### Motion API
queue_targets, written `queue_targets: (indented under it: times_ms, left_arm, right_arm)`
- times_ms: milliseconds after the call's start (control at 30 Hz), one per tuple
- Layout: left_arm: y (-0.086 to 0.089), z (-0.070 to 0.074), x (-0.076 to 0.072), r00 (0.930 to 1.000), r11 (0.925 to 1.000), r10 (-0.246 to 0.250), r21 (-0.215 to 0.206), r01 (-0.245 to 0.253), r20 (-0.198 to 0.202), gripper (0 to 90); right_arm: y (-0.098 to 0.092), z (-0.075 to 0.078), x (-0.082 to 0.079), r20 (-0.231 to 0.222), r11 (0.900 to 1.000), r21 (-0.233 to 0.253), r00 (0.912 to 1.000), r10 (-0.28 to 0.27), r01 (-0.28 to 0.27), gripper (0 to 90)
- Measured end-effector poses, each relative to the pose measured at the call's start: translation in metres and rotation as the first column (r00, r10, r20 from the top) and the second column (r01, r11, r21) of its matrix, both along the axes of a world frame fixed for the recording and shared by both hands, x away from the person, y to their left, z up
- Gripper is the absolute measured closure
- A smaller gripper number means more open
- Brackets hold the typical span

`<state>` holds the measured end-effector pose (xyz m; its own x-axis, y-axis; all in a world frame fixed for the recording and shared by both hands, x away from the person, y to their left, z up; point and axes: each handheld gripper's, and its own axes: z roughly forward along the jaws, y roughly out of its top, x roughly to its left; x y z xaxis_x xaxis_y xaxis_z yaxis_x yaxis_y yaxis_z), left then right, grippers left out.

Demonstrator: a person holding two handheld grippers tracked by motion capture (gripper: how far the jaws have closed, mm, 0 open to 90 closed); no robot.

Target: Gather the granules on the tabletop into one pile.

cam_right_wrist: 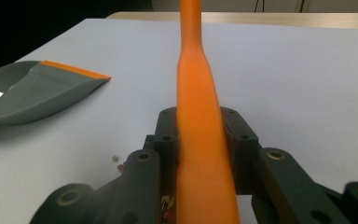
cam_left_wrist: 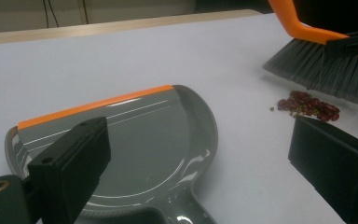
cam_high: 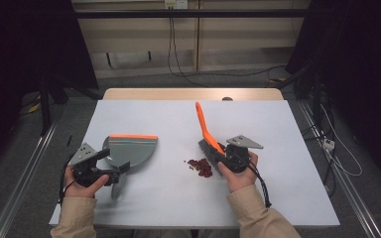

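Step in hand, as I judge it: sweeping. My right tool (cam_high: 229,154) is clamped on the brush (cam_high: 207,134) handle, bristles just beside the red bits (cam_high: 200,166). My left tool (cam_high: 113,173) has jaws spread wide, over the dustpan (cam_high: 129,150) handle, not gripping. Next: close left, tilt pan. Both forearms low, level.

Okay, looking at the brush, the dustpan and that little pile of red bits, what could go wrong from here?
1. The left hand-held gripper is open, its jaws either side of the dustpan handle. An ungripped pan may slide when bits get pushed against it.
2. The pan's orange lip faces away from the red bits, so sweeping now would probably miss it.
3. The right hand-held gripper clamps the orange brush low on its handle; a hard stroke may scatter the loose bits.
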<state>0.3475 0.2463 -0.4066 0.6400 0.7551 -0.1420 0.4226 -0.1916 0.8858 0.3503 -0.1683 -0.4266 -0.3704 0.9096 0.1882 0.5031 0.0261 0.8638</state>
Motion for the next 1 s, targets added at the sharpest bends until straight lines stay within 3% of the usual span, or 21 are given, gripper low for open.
queue_targets:
  times_ms: [167,300,600,667,1000]
  left_arm:
    - [0.002,0.000,-0.001,1.0000,1.0000,0.005,0.003,-0.005,-0.004,5.5]
    - [0.003,-0.002,-0.002,0.9999,1.0000,0.006,0.007,-0.006,-0.015,5.5]
    - [0.005,-0.004,-0.003,0.9997,0.9999,0.009,0.013,-0.009,-0.023,5.4]
    - [0.005,-0.004,-0.003,0.9996,0.9998,0.013,0.016,-0.013,-0.026,5.5]
    - [0.003,-0.008,-0.007,0.9971,0.9978,0.032,0.061,-0.028,-0.070,5.9]
  right_arm:
    - [0.004,-0.002,0.005,-0.001,1.000,0.000,0.9998,0.021,-0.021,70.8]
    - [0.004,-0.004,0.008,-0.002,0.998,0.030,0.9982,0.060,-0.060,70.8]
    - [-0.001,-0.006,0.010,-0.014,0.997,-0.017,0.9969,0.077,-0.077,70.8]
    - [-0.004,-0.006,0.009,-0.014,0.997,0.021,0.9968,0.079,-0.078,70.8]
    - [-0.012,-0.001,0.008,0.010,0.995,0.046,0.9962,0.086,-0.086,70.7]
